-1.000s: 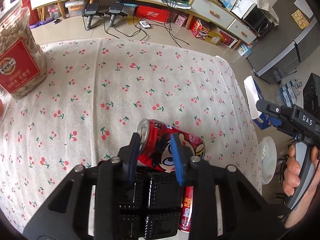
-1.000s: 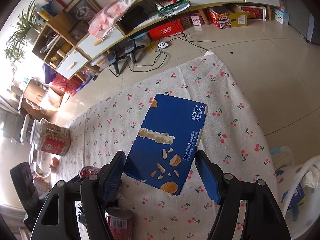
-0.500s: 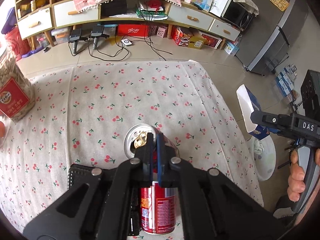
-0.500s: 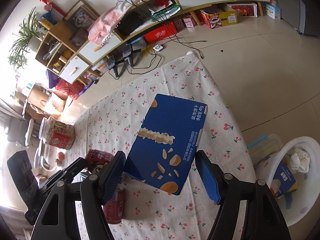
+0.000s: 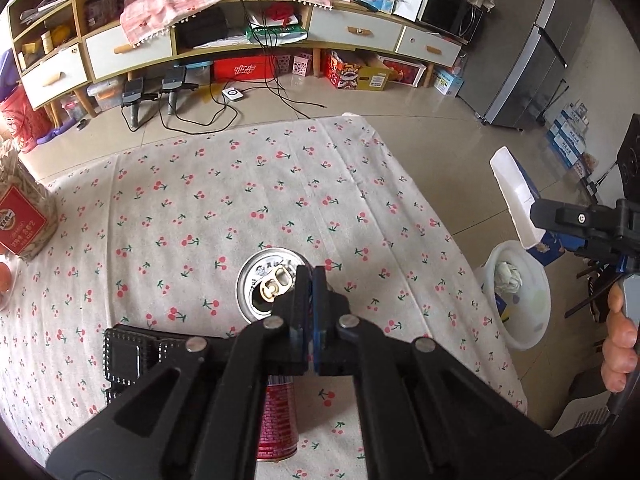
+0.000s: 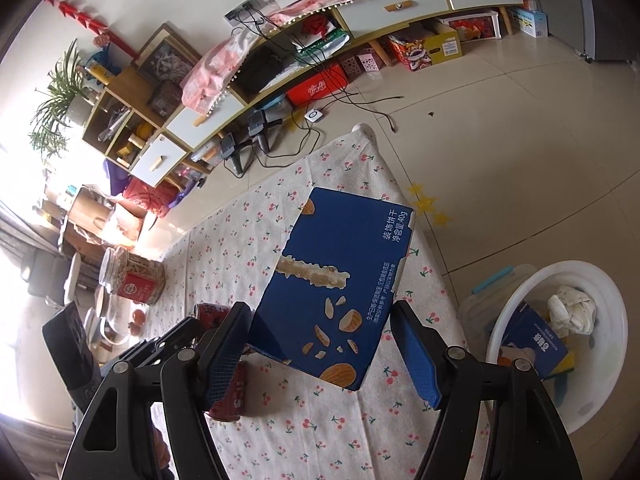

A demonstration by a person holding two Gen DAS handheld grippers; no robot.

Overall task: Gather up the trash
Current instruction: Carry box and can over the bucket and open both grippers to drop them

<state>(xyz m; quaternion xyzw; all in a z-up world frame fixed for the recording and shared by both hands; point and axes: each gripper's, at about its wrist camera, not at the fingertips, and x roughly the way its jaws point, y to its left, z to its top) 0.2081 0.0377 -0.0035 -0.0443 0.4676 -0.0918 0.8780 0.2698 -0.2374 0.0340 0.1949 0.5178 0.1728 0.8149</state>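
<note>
Over cherry-print tablecloth (image 5: 280, 184): left gripper (image 5: 310, 280) now pinched on rim of upright red aluminium can (image 5: 272, 292), previously straddling it on its side. Right gripper (image 6: 328, 344) clamping flat blue cardboard biscuit box (image 6: 340, 280), nearing white plastic bin (image 6: 600, 360); drop next, probably.

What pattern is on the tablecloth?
Small red cherries on a cream tablecloth, clearest in the left wrist view.

Both wrist views overlook the tablecloth (image 5: 240, 200) closely.
</note>
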